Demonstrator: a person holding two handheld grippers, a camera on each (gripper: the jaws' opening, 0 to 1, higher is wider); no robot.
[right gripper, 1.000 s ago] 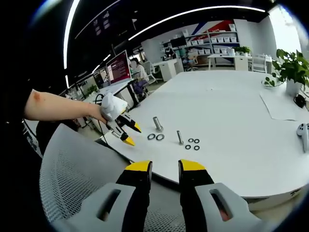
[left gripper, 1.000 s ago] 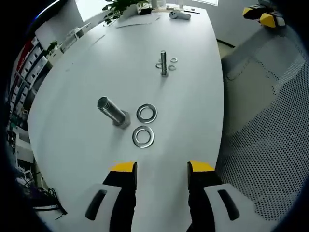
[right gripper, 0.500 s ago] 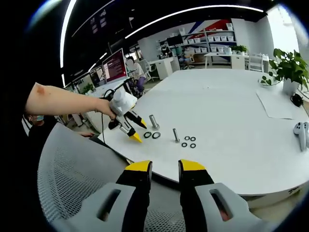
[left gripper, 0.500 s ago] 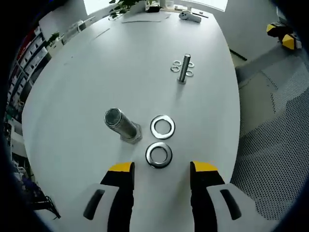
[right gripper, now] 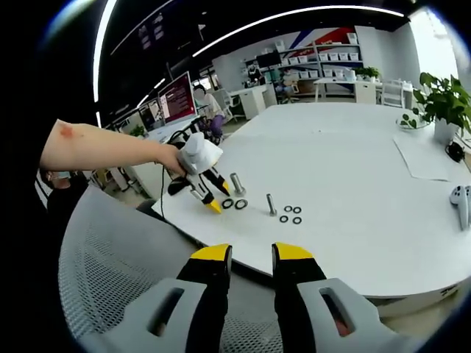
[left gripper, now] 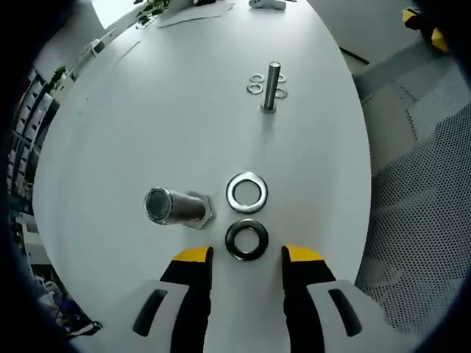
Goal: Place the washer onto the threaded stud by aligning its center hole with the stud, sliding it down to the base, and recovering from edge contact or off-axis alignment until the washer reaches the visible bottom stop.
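I've got the left gripper low over the table, jaws apart w/ nothing between them, tips flanking the near washer that lies flat just ahead. That's why the jaws are spread: gap looks wide enough to straddle the ring before I close. A 2nd washer lies flat just beyond it, close but not touching as far as I can tell. Big stud stands on its hex base just left of both washers, threads up, top tilted toward the cam by the fisheye. Washers sit right beside it, so the carry should be short.

Further off is a thin stud upright w/ small washers scattered round its foot, well apart from my pair. Separate set, I think.

In the right gripper view, the right gripper hangs off the table edge over a mesh chair, jaws parted, empty, well apart from the work. I'm keeping it parked: one hand's enough here. That view also shows the left gripper angled down at the washers, person's forearm reaching in.

Step, as I read it: pre-grasp on near washer. Nothing is on the stud yet. Flat ring on a smooth top is awkward to pinch, so it may skid. Plant and paper at the far side, no bearing.
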